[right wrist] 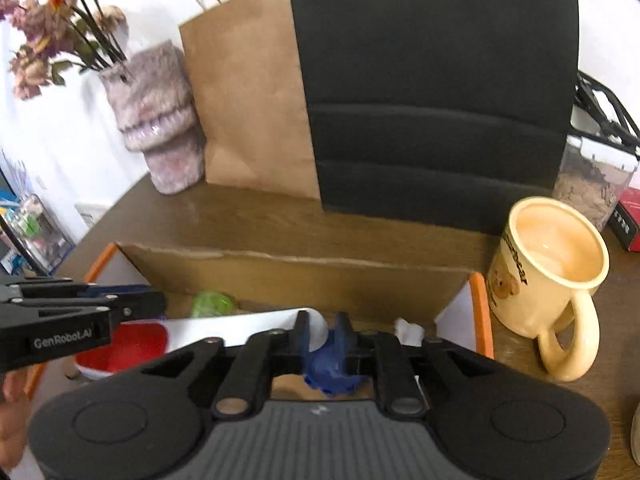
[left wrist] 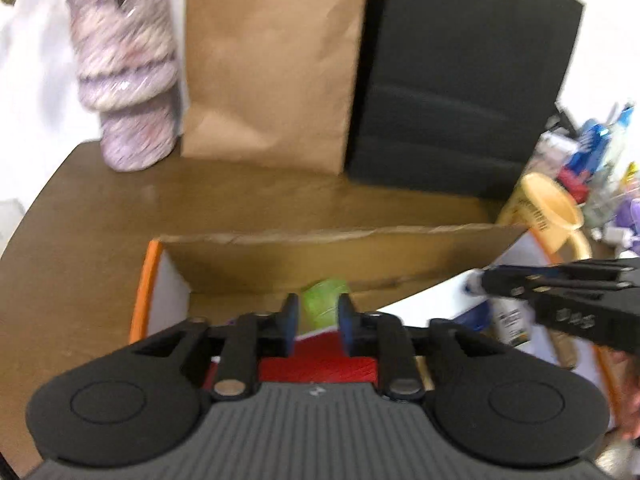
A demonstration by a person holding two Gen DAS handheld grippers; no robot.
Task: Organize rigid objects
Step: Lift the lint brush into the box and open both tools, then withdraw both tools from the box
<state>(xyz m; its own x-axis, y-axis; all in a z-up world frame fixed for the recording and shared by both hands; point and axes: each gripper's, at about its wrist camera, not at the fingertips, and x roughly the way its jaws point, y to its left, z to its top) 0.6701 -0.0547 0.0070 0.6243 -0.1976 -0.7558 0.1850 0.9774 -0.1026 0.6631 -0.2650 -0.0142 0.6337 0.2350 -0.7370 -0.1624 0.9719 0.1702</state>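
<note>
Right wrist view: the right gripper (right wrist: 322, 334) fingers pinch a crumpled blue object (right wrist: 332, 364) with no clear long axis. Left gripper (left wrist: 318, 322) fingers stand narrow and empty over the cardboard box (left wrist: 340, 258).

Both grippers angle downward, side by side and near each other. Left gripper (left wrist: 318, 326) has its jaws drawn in to its narrowest, a gap left between the blue pads, nothing pinched there. Right gripper (right wrist: 324, 334) has jaws nearly together, clamped on a crumpled blue object (right wrist: 330, 364). A bit of the person's hand (right wrist: 12, 404) shows behind the left gripper's body.
</note>
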